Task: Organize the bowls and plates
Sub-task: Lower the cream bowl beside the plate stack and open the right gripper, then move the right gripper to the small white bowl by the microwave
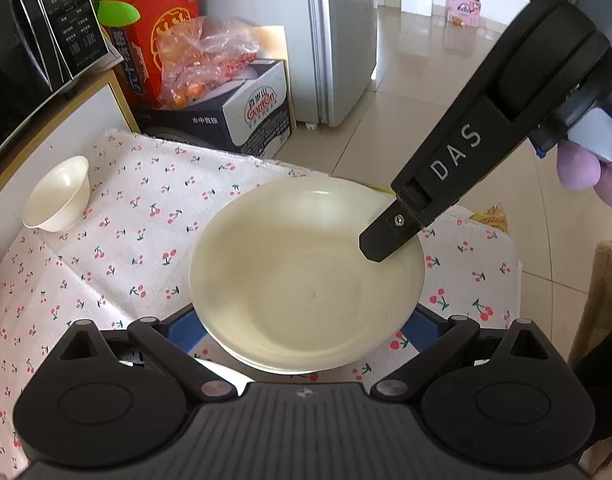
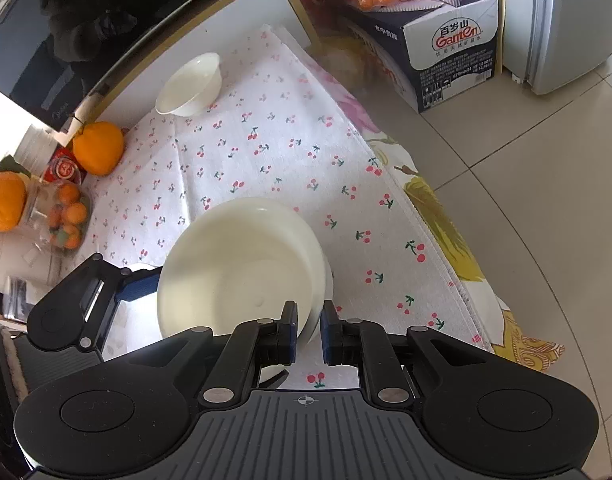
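A large cream bowl [image 1: 306, 276] sits between the wide-open fingers of my left gripper [image 1: 306, 328] on the cherry-print cloth [image 1: 146, 216]. It appears stacked on another dish. My right gripper [image 2: 309, 330] is shut on this bowl's rim [image 2: 242, 276], one finger inside and one outside. In the left wrist view the right gripper's finger [image 1: 389, 236] rests on the far right rim. A small cream bowl [image 1: 58, 196] stands apart at the cloth's far left; it also shows in the right wrist view [image 2: 192, 84].
Oranges [image 2: 98, 148] and a jar of small fruit [image 2: 62, 220] sit at the left table side. A Ganten water box [image 1: 246, 112] with an orange bag, a red box [image 1: 162, 20] and a fridge [image 1: 341, 32] stand on the floor beyond the table edge.
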`<state>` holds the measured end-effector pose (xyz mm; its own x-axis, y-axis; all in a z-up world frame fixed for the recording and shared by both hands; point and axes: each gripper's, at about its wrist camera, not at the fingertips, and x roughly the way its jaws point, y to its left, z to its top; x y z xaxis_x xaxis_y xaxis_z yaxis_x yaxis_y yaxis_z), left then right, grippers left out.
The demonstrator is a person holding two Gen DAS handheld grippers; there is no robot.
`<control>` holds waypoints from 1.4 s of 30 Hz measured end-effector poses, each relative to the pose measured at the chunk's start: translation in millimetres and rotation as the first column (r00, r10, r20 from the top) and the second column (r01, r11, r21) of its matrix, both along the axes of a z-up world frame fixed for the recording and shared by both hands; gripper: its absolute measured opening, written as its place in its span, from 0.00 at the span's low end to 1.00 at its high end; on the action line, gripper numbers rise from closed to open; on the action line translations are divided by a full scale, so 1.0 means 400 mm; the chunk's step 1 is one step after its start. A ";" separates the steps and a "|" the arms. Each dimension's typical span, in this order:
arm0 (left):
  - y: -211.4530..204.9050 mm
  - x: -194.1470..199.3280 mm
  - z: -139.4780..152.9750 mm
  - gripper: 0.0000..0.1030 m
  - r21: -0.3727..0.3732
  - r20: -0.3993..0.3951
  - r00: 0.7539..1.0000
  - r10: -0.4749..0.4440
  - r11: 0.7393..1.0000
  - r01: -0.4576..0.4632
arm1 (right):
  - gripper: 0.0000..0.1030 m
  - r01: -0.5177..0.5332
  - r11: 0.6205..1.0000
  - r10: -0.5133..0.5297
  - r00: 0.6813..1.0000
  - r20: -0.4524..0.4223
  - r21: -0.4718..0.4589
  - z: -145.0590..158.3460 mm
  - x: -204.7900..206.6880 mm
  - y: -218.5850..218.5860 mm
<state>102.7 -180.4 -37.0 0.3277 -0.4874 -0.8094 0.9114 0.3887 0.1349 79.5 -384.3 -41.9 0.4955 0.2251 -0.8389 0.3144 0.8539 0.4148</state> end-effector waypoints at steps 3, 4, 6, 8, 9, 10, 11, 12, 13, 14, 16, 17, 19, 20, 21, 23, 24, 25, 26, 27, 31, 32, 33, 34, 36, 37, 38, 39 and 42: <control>-0.003 -0.001 -0.005 0.96 0.020 0.008 1.000 -0.007 1.000 0.007 | 0.13 -0.002 1.000 0.002 1.000 -0.003 -0.006 -0.002 0.002 0.001; -0.004 -0.001 -0.006 0.97 0.024 0.012 1.000 -0.010 1.000 0.010 | 0.13 -0.002 1.000 0.002 1.000 -0.004 -0.006 -0.002 0.003 0.002; -0.004 -0.003 -0.006 0.97 0.030 0.014 1.000 -0.015 0.999 0.014 | 0.13 -0.003 1.000 0.003 1.000 -0.005 -0.008 -0.002 0.003 0.003; -0.004 -0.004 -0.005 0.97 0.034 0.013 1.000 -0.017 0.999 0.017 | 0.13 -0.003 1.000 0.003 1.000 -0.007 -0.011 -0.003 0.005 0.003; -0.003 -0.004 -0.005 0.98 0.037 0.013 1.000 -0.018 0.999 0.017 | 0.13 -0.002 1.000 0.002 1.000 -0.008 -0.011 -0.004 0.006 0.003; -0.003 -0.005 -0.005 0.98 0.040 0.014 1.000 -0.018 0.999 0.017 | 0.13 -0.002 1.000 0.002 1.000 -0.008 -0.012 -0.005 0.006 0.003; -0.004 -0.005 -0.006 0.98 0.045 0.016 1.000 -0.018 0.999 0.017 | 0.13 -0.002 1.000 0.002 1.000 -0.008 -0.013 -0.005 0.007 0.003; -0.004 -0.006 -0.006 0.98 0.050 0.018 1.000 -0.019 0.999 0.018 | 0.13 -0.002 1.000 0.002 1.000 -0.008 -0.014 -0.006 0.007 0.004; -0.005 -0.007 -0.007 0.98 0.055 0.021 1.000 -0.021 0.998 0.019 | 0.13 -0.001 1.000 0.001 1.000 -0.007 -0.014 -0.006 0.007 0.004; -0.004 -0.008 -0.008 0.98 0.059 0.024 0.999 -0.022 0.998 0.021 | 0.13 0.000 1.000 0.000 1.000 -0.007 -0.013 -0.007 0.007 0.003; -0.004 -0.008 -0.009 0.99 0.065 0.024 0.999 -0.022 0.998 0.020 | 0.14 0.001 1.000 -0.001 1.000 -0.008 -0.012 -0.008 0.007 0.002; -0.004 -0.007 -0.009 0.99 0.068 0.024 1.000 -0.021 0.998 0.019 | 0.14 0.001 1.000 -0.001 1.000 -0.007 -0.012 -0.008 0.007 0.002; -0.003 -0.008 -0.009 0.99 0.072 0.023 1.000 -0.018 0.997 0.017 | 0.17 -0.004 1.000 0.004 1.000 -0.009 -0.016 -0.008 0.009 0.003; -0.002 -0.008 -0.009 0.99 0.075 0.023 1.000 -0.018 0.997 0.016 | 0.19 -0.004 1.000 0.004 1.000 -0.011 -0.020 -0.008 0.009 0.004; -0.001 -0.008 -0.009 0.99 0.079 0.024 1.000 -0.017 0.997 0.015 | 0.24 -0.002 1.000 0.002 1.000 -0.012 -0.023 -0.006 0.009 0.005; 0.000 -0.006 -0.008 0.99 0.087 0.021 1.000 -0.012 0.996 0.010 | 0.29 0.000 1.000 -0.001 1.000 -0.012 -0.020 -0.007 0.008 0.004; 0.001 -0.005 -0.008 0.99 0.089 0.018 1.000 -0.010 0.996 0.009 | 0.32 0.003 1.000 -0.003 1.000 -0.014 -0.019 -0.007 0.008 0.003; 0.002 -0.004 -0.007 0.99 0.091 0.015 1.000 -0.008 0.996 0.007 | 0.34 0.006 1.000 -0.007 1.000 -0.015 -0.017 -0.007 0.008 0.002; 0.002 -0.004 -0.006 0.99 0.091 0.014 1.000 -0.007 0.996 0.006 | 0.35 0.010 1.000 -0.010 1.000 -0.015 -0.014 -0.008 0.008 0.000; 0.003 -0.005 -0.005 0.99 0.091 0.014 1.000 -0.009 0.996 0.008 | 0.37 0.012 1.000 -0.012 1.000 -0.016 -0.011 -0.008 0.007 -0.002; 0.003 -0.009 0.001 0.99 0.091 0.011 1.000 -0.018 0.996 0.017 | 0.48 0.023 1.000 -0.023 1.000 -0.008 -0.002 -0.003 0.006 -0.010; 0.003 -0.010 0.004 0.99 0.091 0.011 1.000 -0.021 0.996 0.020 | 0.49 0.025 1.000 -0.025 1.000 -0.005 0.002 -0.001 0.005 -0.013; 0.003 -0.011 0.005 0.99 0.091 0.011 1.000 -0.023 0.996 0.022 | 0.51 0.027 1.000 -0.027 1.000 -0.003 0.006 0.001 0.005 -0.015; 0.003 -0.013 0.007 0.99 0.092 0.012 1.000 -0.025 0.995 0.024 | 0.54 0.029 1.000 -0.029 1.000 -0.001 0.010 0.004 0.004 -0.017; 0.004 -0.016 0.011 0.99 0.098 0.017 0.999 -0.029 0.995 0.027 | 0.59 0.033 0.999 -0.033 0.999 0.009 0.017 0.011 0.002 -0.019; 0.004 -0.018 0.014 0.99 0.100 0.019 0.999 -0.031 0.995 0.029 | 0.61 0.033 0.999 -0.034 0.999 0.013 0.020 0.014 0.001 -0.019; 0.005 -0.019 0.016 0.99 0.099 0.021 0.999 -0.035 0.995 0.032 | 0.61 0.033 0.999 -0.033 0.999 0.018 0.023 0.018 0.001 -0.018; 0.007 -0.021 0.020 0.99 0.097 0.021 0.999 -0.037 0.995 0.035 | 0.62 0.032 0.999 -0.033 0.999 0.023 0.025 0.021 0.001 -0.018; 0.013 -0.022 0.031 0.99 0.087 0.025 0.999 -0.040 0.995 0.038 | 0.67 0.027 0.999 -0.028 0.999 0.042 0.019 0.033 0.000 -0.013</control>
<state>93.9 -175.1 -24.7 0.3316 -0.4287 -0.8404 0.9213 0.3388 0.1907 79.4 -389.5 -28.9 0.5369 0.2260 -0.8128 0.3196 0.8371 0.4439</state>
